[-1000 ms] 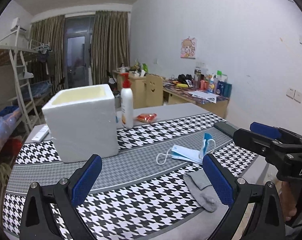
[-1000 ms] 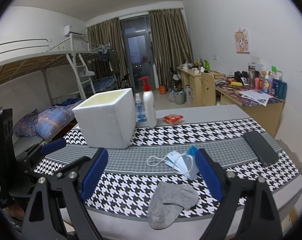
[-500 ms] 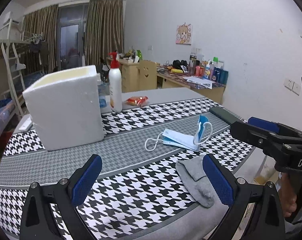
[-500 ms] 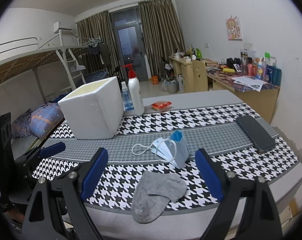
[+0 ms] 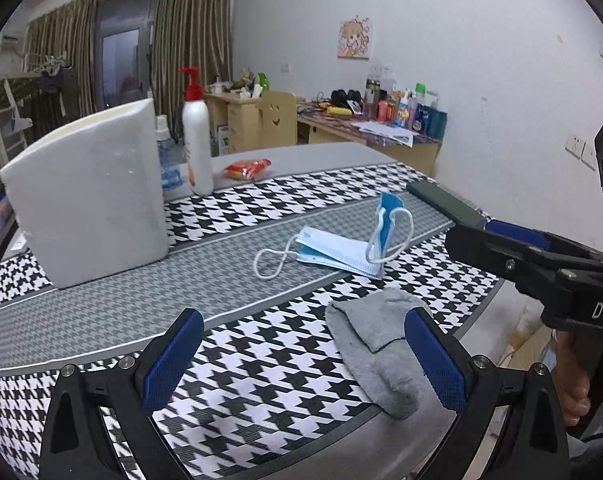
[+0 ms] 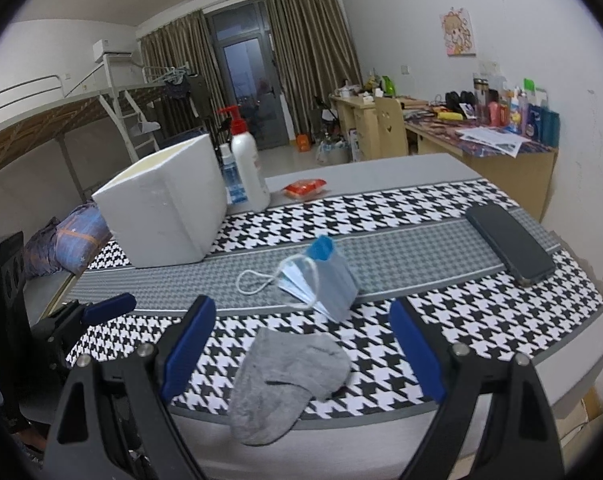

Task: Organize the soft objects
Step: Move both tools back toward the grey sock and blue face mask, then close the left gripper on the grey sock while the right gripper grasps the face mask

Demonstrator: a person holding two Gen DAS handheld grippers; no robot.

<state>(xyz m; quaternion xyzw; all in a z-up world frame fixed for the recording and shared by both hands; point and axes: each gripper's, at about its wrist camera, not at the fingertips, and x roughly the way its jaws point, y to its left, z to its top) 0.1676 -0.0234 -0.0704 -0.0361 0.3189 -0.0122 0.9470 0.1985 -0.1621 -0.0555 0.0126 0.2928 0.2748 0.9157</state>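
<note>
A grey sock point(image 5: 377, 344) point(image 6: 285, 380) lies at the near edge of the houndstooth-covered table point(image 5: 241, 360). A blue face mask point(image 5: 341, 252) point(image 6: 321, 280) with white ear loops lies just behind it. A white foam box point(image 5: 89, 196) point(image 6: 165, 208) stands at the back left. My left gripper point(image 5: 301, 360) is open and empty, low over the near edge, the sock by its right finger. My right gripper point(image 6: 301, 348) is open and empty, straddling the sock from in front. The right gripper also shows in the left wrist view point(image 5: 533, 252), and the left gripper in the right wrist view point(image 6: 101, 308).
A white pump bottle point(image 5: 197, 140) point(image 6: 247, 164), a small blue-label bottle point(image 6: 229, 176) and a red snack packet point(image 5: 247, 168) point(image 6: 305, 189) stand behind the box. A black phone point(image 6: 509, 240) point(image 5: 441, 204) lies at the table's right. Desks and a bunk bed stand beyond.
Both grippers have come lower and closer to the table's near edge; the sock and mask now sit nearer and larger in both views. Nothing on the table has moved.
</note>
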